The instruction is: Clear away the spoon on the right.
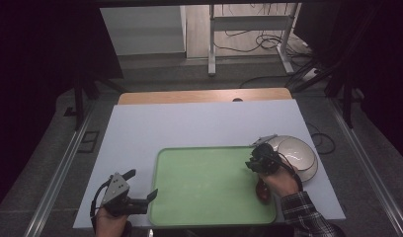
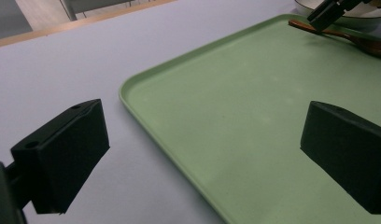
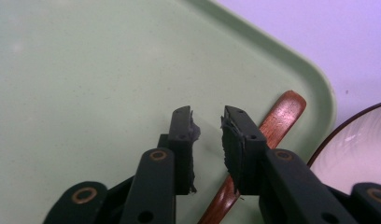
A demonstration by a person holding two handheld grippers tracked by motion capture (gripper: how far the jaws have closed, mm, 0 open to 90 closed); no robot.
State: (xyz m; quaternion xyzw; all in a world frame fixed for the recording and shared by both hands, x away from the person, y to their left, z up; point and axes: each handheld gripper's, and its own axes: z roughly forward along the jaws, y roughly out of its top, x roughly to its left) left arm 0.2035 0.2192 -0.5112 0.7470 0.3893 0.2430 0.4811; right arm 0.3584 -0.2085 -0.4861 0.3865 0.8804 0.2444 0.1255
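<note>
A light green tray (image 1: 204,187) lies on the white table top. A brown wooden spoon (image 1: 261,190) rests in the tray's right end, its handle (image 3: 282,114) reaching toward the rounded corner. My right gripper (image 3: 208,123) hovers over that handle with a narrow gap between its jaws and nothing in the gap; the spoon lies just beside the right jaw. In the high view it (image 1: 254,160) stands at the tray's right rim. My left gripper (image 1: 142,183) is wide open at the tray's left edge, its jaws (image 2: 205,112) either side of the rim with nothing held.
A white bowl (image 1: 298,153) with a dark rim sits on the table just right of the tray, close behind the right gripper. The white table top (image 1: 199,123) runs back to a wooden strip. Cables and a metal frame lie on the floor beyond.
</note>
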